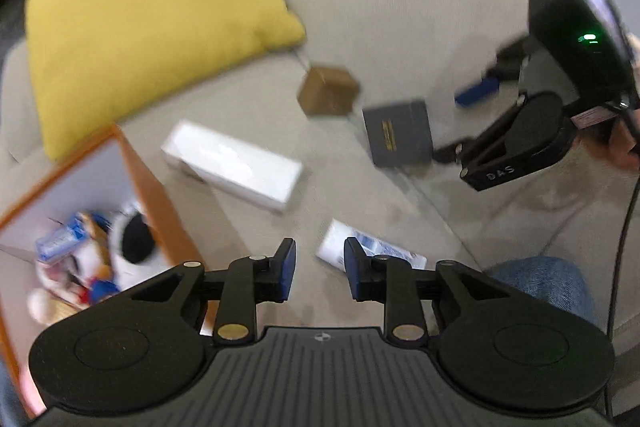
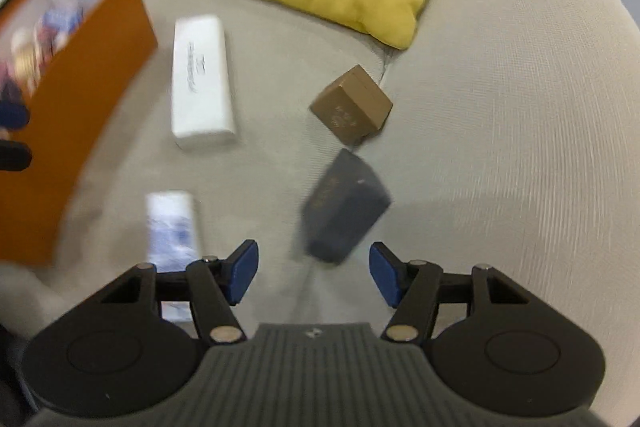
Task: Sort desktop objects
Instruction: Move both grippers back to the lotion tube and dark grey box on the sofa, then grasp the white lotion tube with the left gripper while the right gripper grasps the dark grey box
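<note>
Both views blurring; print on dark grey box (image 2: pixel 344 207) unreadable. Lying on beige sofa (image 2: pixel 500 107), long axis toward 1 o'clock, just ahead of right gripper (image 2: pixel 314 275), spread, empty. Left gripper (image 1: pixel 320 269) gaping narrowly, w/ nothing between.

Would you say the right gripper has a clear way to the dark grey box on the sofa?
Probably yes. The right gripper is open, and the dark grey box lies just ahead of its fingers on the sofa cushion, with nothing between them.
</note>
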### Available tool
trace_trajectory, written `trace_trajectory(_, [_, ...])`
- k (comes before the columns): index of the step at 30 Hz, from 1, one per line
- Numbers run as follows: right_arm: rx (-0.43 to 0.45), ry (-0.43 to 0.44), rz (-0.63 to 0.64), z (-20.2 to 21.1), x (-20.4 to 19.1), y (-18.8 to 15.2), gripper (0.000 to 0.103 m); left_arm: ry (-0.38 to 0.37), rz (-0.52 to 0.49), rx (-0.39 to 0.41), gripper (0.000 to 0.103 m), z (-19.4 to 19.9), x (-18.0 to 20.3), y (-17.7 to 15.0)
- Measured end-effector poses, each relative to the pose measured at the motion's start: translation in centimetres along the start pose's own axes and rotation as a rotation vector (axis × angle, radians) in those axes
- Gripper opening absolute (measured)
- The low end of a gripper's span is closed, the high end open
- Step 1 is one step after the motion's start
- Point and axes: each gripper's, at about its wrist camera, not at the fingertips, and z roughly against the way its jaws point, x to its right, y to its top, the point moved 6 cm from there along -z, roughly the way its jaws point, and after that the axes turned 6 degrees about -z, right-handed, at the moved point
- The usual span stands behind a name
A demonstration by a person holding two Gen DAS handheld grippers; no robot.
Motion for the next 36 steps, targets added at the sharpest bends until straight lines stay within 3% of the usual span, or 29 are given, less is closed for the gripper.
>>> trace_trajectory(4, [-0.015, -0.057, 0.249, -1.4, -0.7, 0.1, 0.079, -0.027, 0.069, -0.094, 0.032, -3.4, 0.6, -0.2])
trace_trajectory(8, [-0.032, -0.122, 0.429, -3.1, -1.1, 0.2, 0.082, -0.050, 0.176, -0.156, 0.052, -6.0, 0.8, -0.9])
trace_trajectory(10, [-0.031, -0.145, 0.494, -3.8, -1.2, 0.5, 0.083, -0.068, 0.230, -0.181, 0.052, -7.2, 1.1, -1.6])
trace_trajectory(17, [-0.026, -0.171, 0.615, -5.8, -1.8, 0.2, 0.084, -0.159, 0.412, -0.249, 0.055, -11.0, 2.9, -3.7])
trace_trajectory(23, [-0.004, -0.164, 0.653, -6.1, -1.9, -0.1, 0.086, -0.147, 0.512, -0.278, 0.060, -12.6, 3.7, -4.6])
trace_trajectory(26, [-0.001, -0.152, 0.660, -6.1, -2.0, -0.1, 0.086, -0.122, 0.513, -0.294, 0.061, -12.8, 3.9, -4.6])
trace_trajectory(28, [-0.005, -0.146, 0.661, -6.1, -2.2, -0.4, 0.086, -0.103, 0.509, -0.296, 0.056, -12.8, 4.1, -4.6])
trace_trajectory(30, [-0.013, -0.140, 0.662, -6.2, -2.3, -0.7, 0.086, -0.086, 0.511, -0.300, 0.041, -12.8, 4.4, -4.6])
trace_trajectory(33, [-0.019, -0.139, 0.671, -6.5, -2.4, -0.8, 0.086, -0.085, 0.526, -0.301, 0.029, -12.9, 4.7, -4.5])
trace_trajectory(36, [-0.031, -0.126, 0.677, -6.6, -2.7, -1.3, 0.078, -0.089, 0.532, -0.288, 0.020, -12.6, 4.7, -4.5])
